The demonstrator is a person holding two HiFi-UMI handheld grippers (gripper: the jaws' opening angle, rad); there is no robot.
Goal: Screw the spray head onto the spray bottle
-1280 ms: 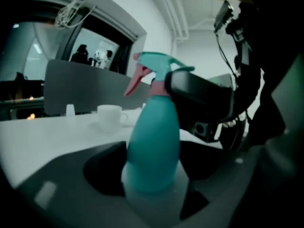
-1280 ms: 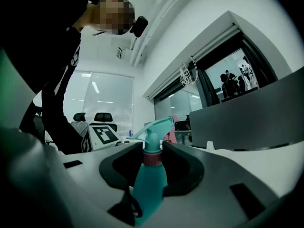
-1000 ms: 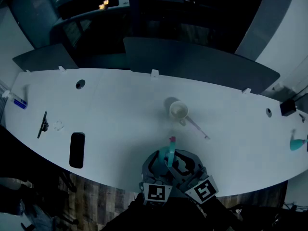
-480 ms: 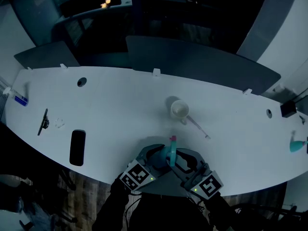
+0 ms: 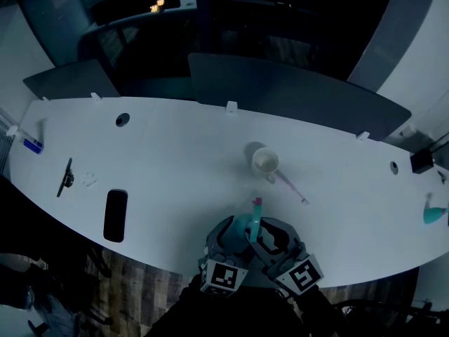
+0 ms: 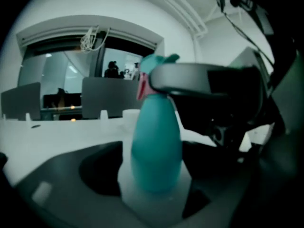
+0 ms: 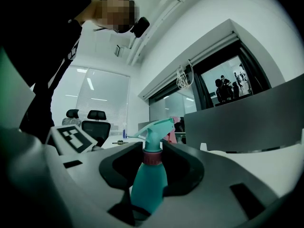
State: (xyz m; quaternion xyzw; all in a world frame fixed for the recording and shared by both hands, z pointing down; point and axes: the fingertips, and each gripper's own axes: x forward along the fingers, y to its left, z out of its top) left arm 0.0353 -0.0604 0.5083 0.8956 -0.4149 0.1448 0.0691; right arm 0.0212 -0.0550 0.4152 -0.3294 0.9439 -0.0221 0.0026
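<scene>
A teal spray bottle [image 5: 244, 227] stands upright at the near edge of the white table [image 5: 175, 153], between both grippers. Its teal spray head [image 7: 155, 128] sits on the neck above a pink collar [image 7: 152, 158]. My right gripper [image 7: 152, 171] is shut on the bottle, its notched jaws closing round the shoulder just under the collar. The left gripper [image 5: 229, 236] has its jaws round the wide lower body [image 6: 156, 146]. Whether its pads press on the body I cannot make out. One right finger [image 6: 190, 77] crosses the neck in the left gripper view.
A white cup [image 5: 264, 161] with a thin tube [image 5: 289, 186] beside it stands just beyond the bottle. A black phone [image 5: 116, 215] and a black clip [image 5: 65, 177] lie at the left. Another teal object [image 5: 433, 214] sits at the far right edge.
Half a second ago the left gripper had swung out to the left and rolled. It is now back close beside the right one. The bottle and right gripper have hardly moved.
</scene>
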